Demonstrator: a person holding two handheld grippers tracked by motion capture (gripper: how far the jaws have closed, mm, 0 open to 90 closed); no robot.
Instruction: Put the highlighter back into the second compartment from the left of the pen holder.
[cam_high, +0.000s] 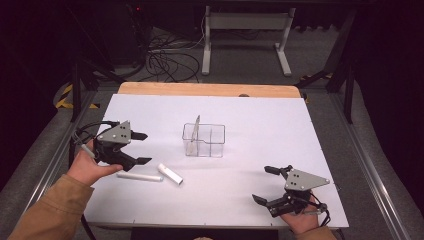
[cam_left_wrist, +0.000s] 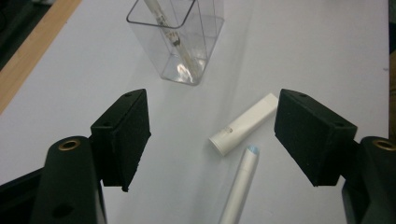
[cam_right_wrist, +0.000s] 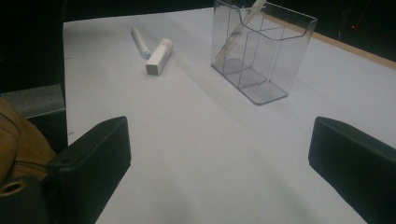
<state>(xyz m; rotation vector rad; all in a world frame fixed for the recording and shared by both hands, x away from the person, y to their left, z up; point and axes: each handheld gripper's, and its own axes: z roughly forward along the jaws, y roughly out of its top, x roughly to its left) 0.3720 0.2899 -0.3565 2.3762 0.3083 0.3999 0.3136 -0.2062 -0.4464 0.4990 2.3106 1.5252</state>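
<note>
**Left gripper hovers over two white tubes, jaws apart**

Dark floor and tangled cables lie behind the white tabletop (cam_high: 260, 115), with a strip of bare wood along its far edge and the legs of a white stand beyond. Centre stage sits a clear plastic organiser (cam_high: 204, 140), split into compartments, with one slim pen-like stick leaning upright in its left compartment.

Over on the left, the left gripper (cam_high: 142, 148) is held level in the person's hand, a tan sleeve (cam_high: 50, 210) coming in from the near corner. Its jaws are spread and nothing sits between the pads. In the left gripper view the short white tube (cam_left_wrist: 243, 124) lies just ahead on the table, close to one jaw but not touching it. The longer white tube (cam_left_wrist: 241, 183), with its pale blue tip, lies right next to it, their ends almost meeting. From above, the two lie on the near-left part of the table, the long one (cam_high: 139, 176) flat and pointing left to right, the short one (cam_high: 170, 173) angled beside its right end, both nearer than the organiser.

On the near right, the right gripper (cam_high: 265, 184) rests low by the table edge, well apart from everything. Its jaws gape wide over bare white surface.
</note>
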